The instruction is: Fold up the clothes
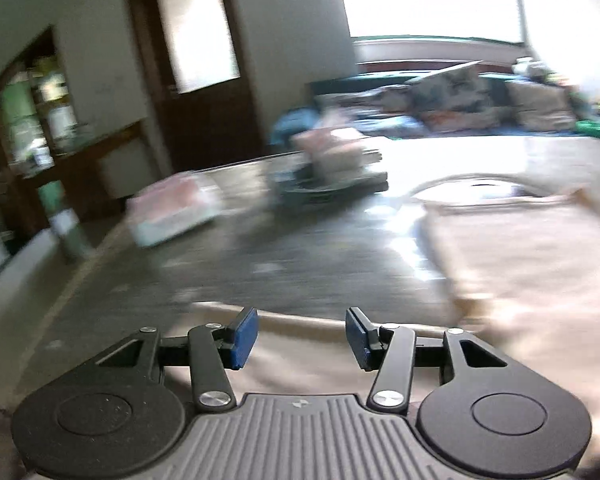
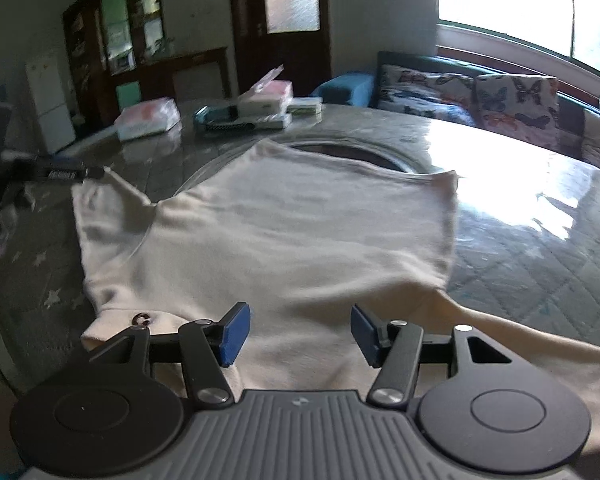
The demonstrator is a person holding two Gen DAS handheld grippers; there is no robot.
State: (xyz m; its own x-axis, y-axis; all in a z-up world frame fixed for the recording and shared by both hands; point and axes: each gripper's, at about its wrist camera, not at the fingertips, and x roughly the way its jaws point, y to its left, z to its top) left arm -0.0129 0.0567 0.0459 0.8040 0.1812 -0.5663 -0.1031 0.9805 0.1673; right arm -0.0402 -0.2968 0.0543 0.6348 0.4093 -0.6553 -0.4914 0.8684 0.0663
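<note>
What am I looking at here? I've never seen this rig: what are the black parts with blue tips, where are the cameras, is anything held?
They are two hand-held grippers, each with a fisheye camera looking along its jaws. One picture comes from the left gripper, the other from the right gripper. Both stand open and hold nothing. A cream garment lies spread on the glossy table. Tissue packs and boxes sit at the far edge. The left view is blurred.

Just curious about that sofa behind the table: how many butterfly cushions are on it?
2. One butterfly cushion leans against the dark sofa back nearer the door, and a second butterfly cushion sits beside it toward the window. More may lie hidden past the picture's right edge.
</note>
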